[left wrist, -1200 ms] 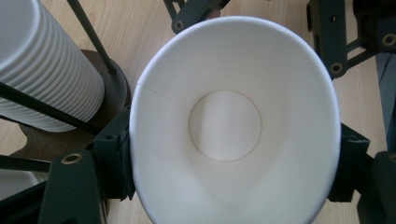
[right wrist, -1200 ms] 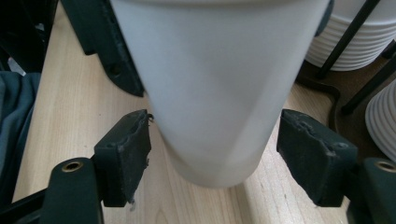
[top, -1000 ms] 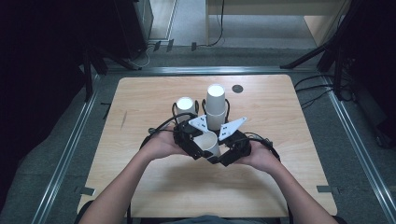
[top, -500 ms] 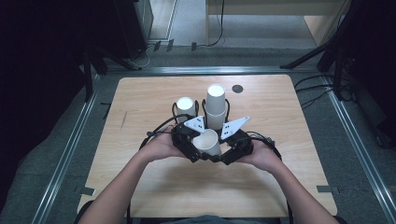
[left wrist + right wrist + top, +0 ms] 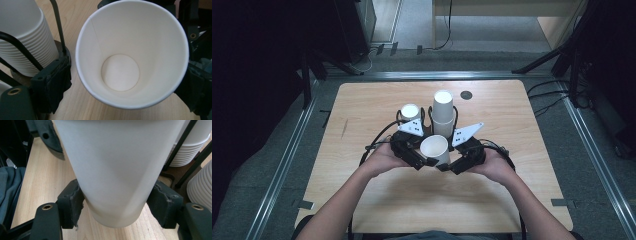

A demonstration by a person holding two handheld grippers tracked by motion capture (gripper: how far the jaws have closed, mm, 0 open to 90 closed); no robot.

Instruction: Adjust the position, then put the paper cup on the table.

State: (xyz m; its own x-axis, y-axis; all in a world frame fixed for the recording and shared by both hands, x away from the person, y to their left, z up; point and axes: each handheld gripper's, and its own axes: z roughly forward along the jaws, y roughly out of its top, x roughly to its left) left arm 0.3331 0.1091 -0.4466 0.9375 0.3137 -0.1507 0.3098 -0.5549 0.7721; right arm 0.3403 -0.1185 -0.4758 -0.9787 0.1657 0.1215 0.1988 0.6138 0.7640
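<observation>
High view: a single white paper cup [image 5: 435, 148] is held open end up over the middle of the light wooden table [image 5: 362, 107], between the left gripper [image 5: 412, 155] at its 9 o'clock and the right gripper [image 5: 462, 161] at its 4 o'clock. A tall stack of white paper cups in a black wire holder [image 5: 443, 112] is seen at the cup's 12 o'clock, a shorter stack [image 5: 410, 113] at 11 o'clock.

Left gripper view: the cup's empty inside [image 5: 120, 72] is seen between the jaws; jaws are set apart, and contact with the rim cannot be told. A ribbed cup stack [image 5: 25, 37] is seen at 10 o'clock.

Right gripper view: the cup's lower wall [image 5: 115, 177] is clamped between the two black pads [image 5: 71, 201], its bottom just above the wood.
</observation>
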